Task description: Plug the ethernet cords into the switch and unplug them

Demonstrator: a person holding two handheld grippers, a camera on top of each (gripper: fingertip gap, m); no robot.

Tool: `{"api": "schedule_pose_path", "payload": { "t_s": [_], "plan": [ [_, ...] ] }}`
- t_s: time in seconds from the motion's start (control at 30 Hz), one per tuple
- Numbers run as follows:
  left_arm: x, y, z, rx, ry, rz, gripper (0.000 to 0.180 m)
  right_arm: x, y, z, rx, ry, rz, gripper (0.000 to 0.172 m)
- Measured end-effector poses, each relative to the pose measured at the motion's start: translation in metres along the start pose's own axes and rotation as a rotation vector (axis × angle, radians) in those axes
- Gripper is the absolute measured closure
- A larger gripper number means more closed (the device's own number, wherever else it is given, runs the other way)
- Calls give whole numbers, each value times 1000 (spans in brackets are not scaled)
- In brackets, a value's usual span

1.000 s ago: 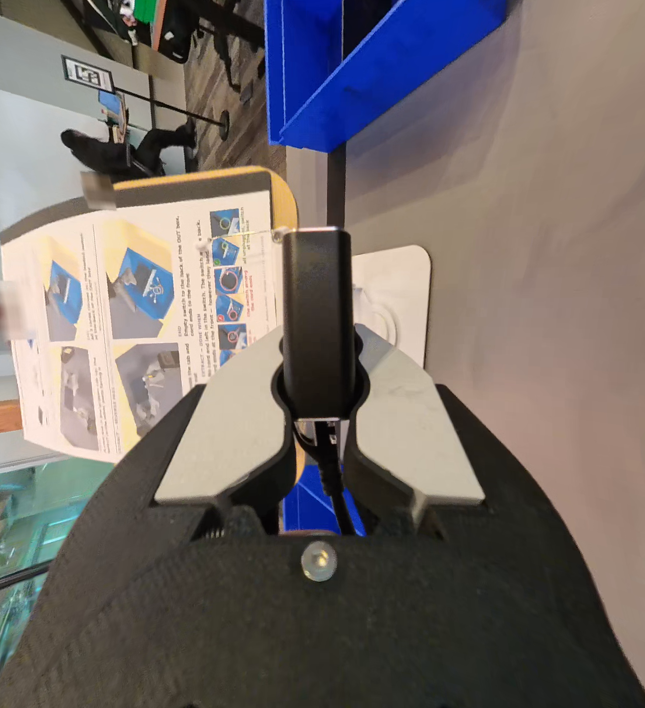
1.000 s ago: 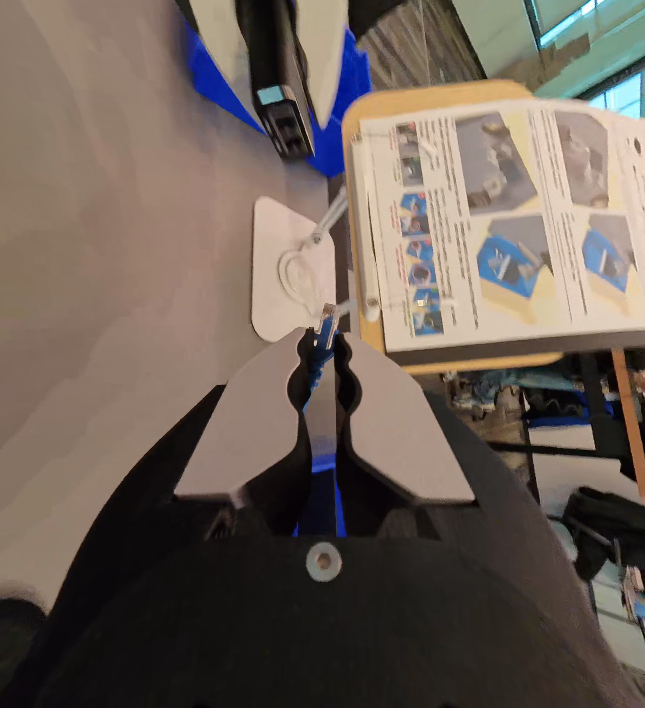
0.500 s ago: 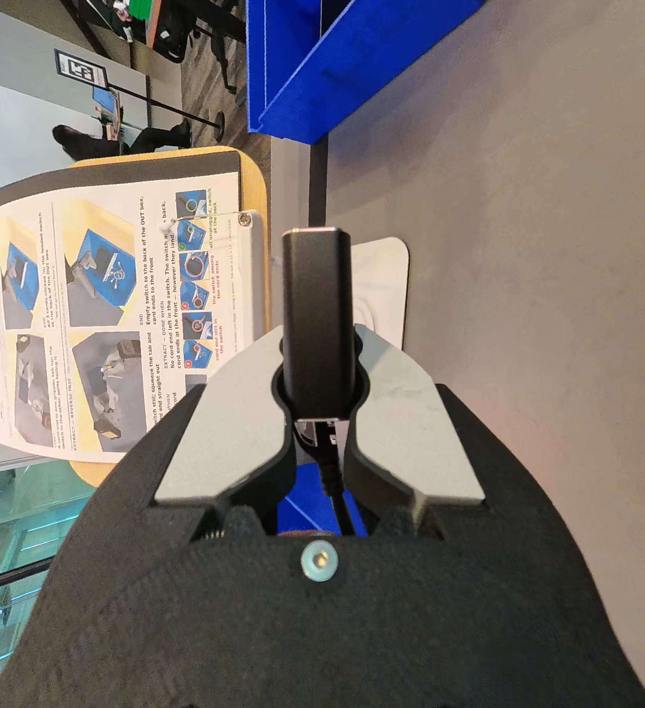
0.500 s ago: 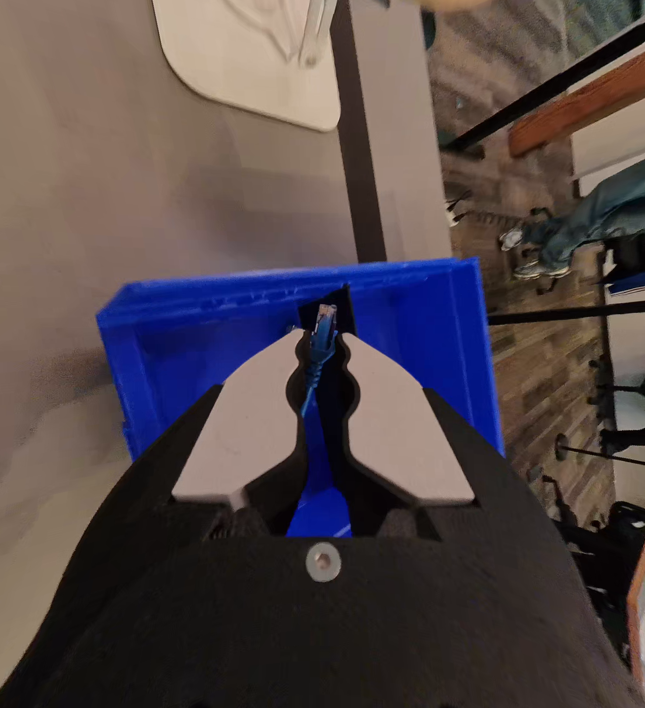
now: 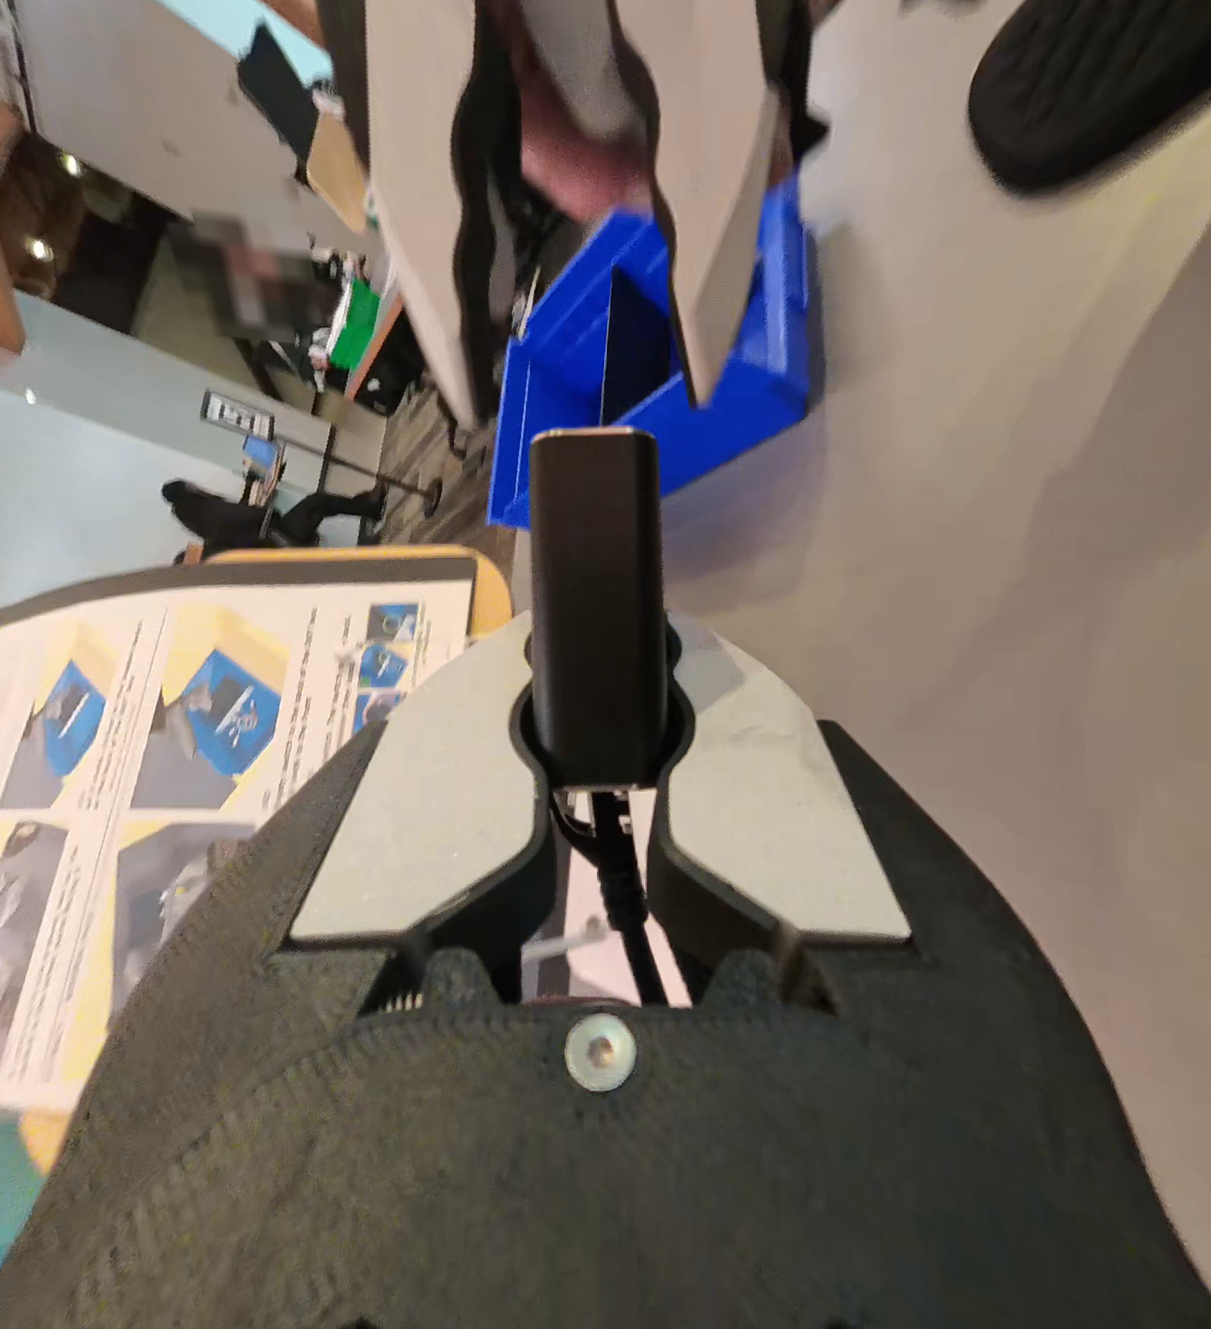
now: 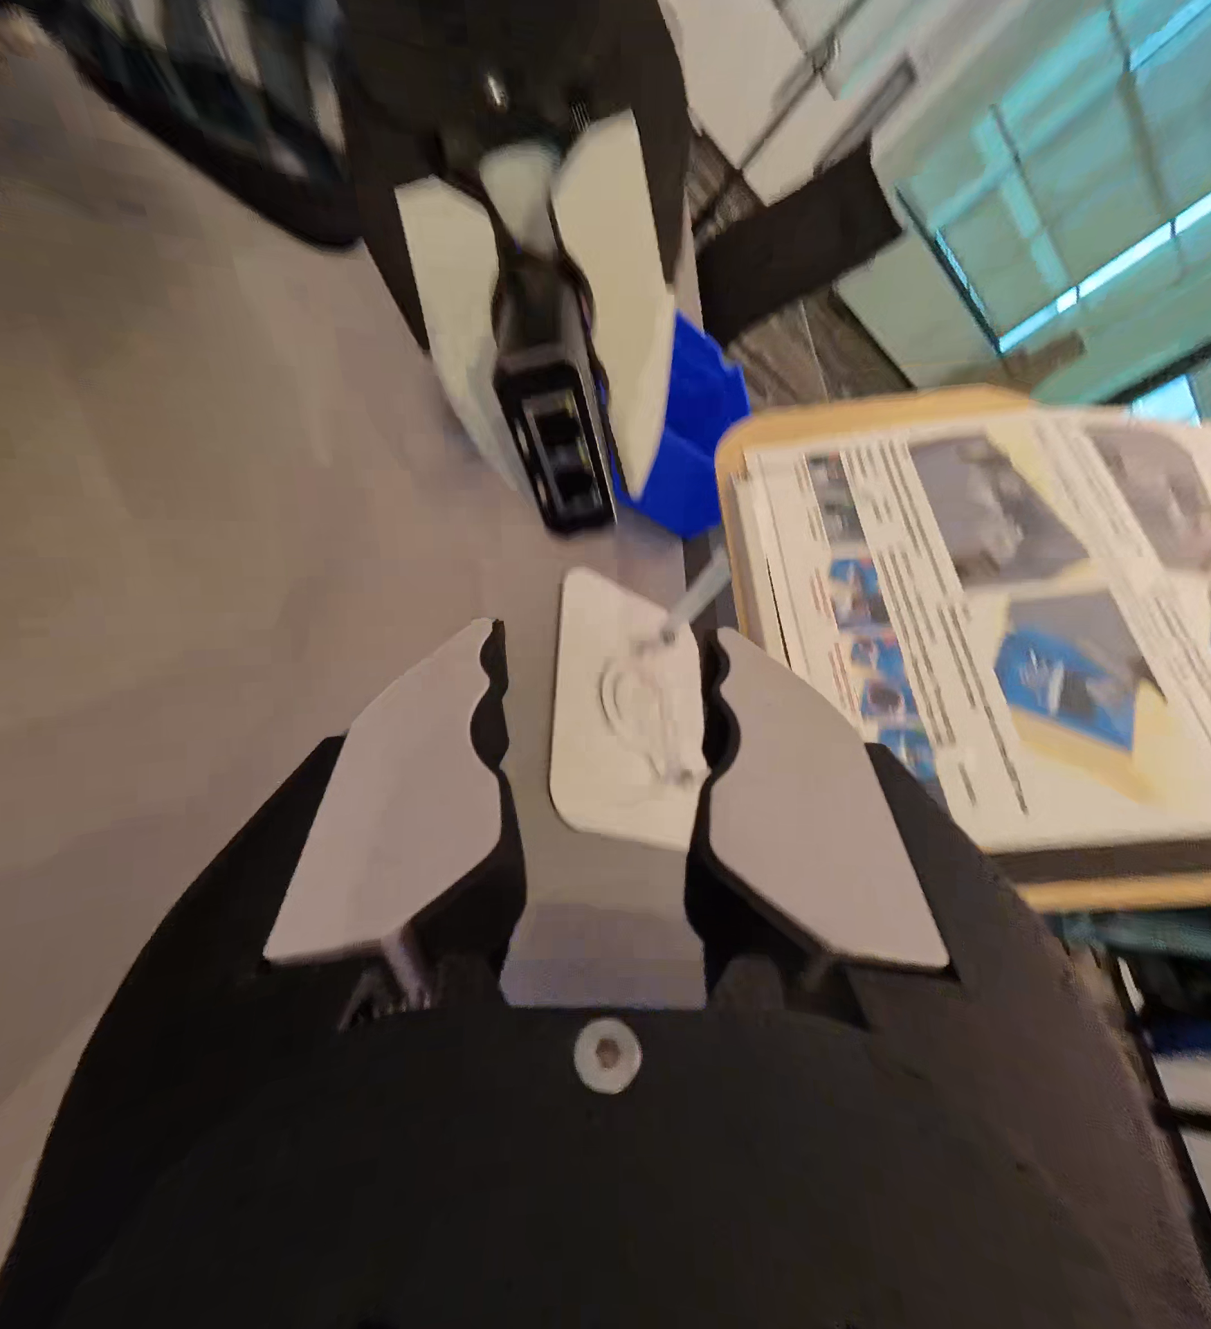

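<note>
My left gripper (image 5: 595,647) is shut on a black switch (image 5: 592,597), which stands out forward between the pads. A black cord (image 5: 620,899) runs from the switch's rear end back between the fingers. In the right wrist view the switch (image 6: 559,446) shows its ports toward me, held above the grey table (image 6: 157,575). My right gripper (image 6: 606,647) is open and empty, a short way from the switch's port end. It also shows in the left wrist view (image 5: 581,288), jaws apart. No blue ethernet cord is in view.
A blue bin (image 5: 725,424) stands on the table beyond the switch; another blue bin (image 6: 689,460) shows behind the switch. A white pad (image 6: 624,719) lies under my right fingers. An instruction sheet on a wooden board (image 6: 1019,611) stands off the table's edge.
My right gripper held a blue ethernet plug over the blue bin half a second ago; now it is open and empty and has swung back toward the switch. The left grasp is unchanged.
</note>
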State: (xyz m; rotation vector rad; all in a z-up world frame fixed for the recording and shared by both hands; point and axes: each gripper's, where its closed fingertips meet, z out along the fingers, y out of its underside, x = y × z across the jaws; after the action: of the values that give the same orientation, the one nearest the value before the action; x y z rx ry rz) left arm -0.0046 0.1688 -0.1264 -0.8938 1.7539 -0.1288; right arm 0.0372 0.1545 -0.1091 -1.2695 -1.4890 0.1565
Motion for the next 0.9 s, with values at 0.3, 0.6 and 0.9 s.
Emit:
{"api": "schedule_pose_path", "payload": {
  "t_s": [0.3, 0.6, 0.9],
  "plan": [
    [3, -34, -11, 199, 68, -90, 154, -17, -61, 22, 159, -38, -57, 148],
    [-25, -11, -26, 72, -68, -11, 124, -3, -47, 18, -251, -19, -93, 148],
    [-25, -12, -27, 79, -49, -133, 156, 9, -81, 29, -335, 11, -67, 144]
  ]
}}
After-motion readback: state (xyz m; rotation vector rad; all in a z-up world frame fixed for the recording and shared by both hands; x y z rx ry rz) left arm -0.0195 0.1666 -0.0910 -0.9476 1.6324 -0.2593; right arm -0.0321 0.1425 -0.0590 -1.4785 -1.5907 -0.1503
